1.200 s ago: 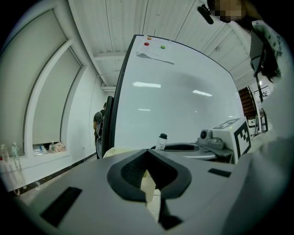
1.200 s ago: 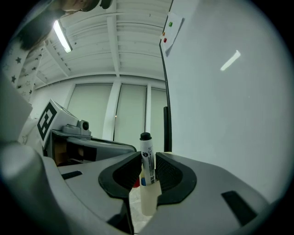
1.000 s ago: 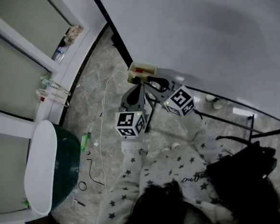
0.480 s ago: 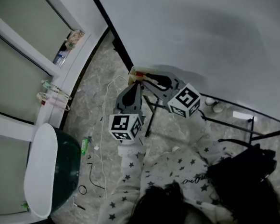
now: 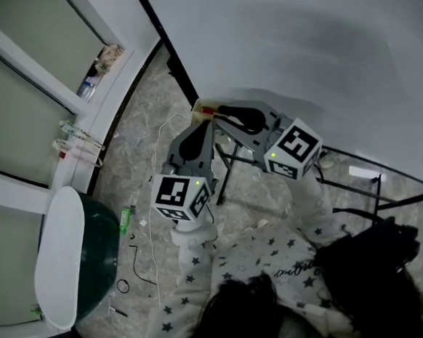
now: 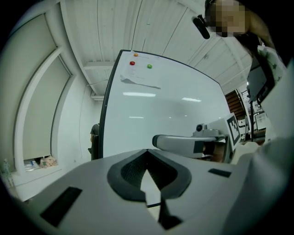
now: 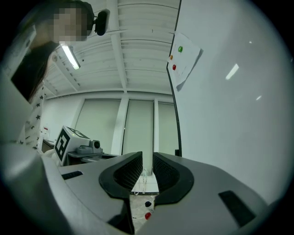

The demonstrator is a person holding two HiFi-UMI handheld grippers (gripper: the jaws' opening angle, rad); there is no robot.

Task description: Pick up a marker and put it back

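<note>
A small beige tray (image 5: 201,107) at the whiteboard's (image 5: 311,40) lower edge holds markers; a red marker (image 5: 206,115) shows at its near side. My right gripper (image 5: 219,111) lies over the tray. In the right gripper view its jaws (image 7: 147,158) stand a narrow gap apart with nothing between the pads, and a black cap (image 7: 147,204) and a red cap (image 7: 147,215) show below them. My left gripper (image 5: 208,126) is just below the tray, shut and empty (image 6: 147,151).
The board's stand legs (image 5: 223,175) run down under the tray. A white cable (image 5: 156,205) trails over the marble floor. A green tub with a white lid (image 5: 79,248) stands at left, a black bag (image 5: 371,254) at right. A paper with magnets (image 6: 140,78) hangs on the board.
The left gripper's marker cube has drawn back down and left. The right gripper's cube has shifted right, while its jaws stay over the tray. Neither jaw gap has visibly changed.
</note>
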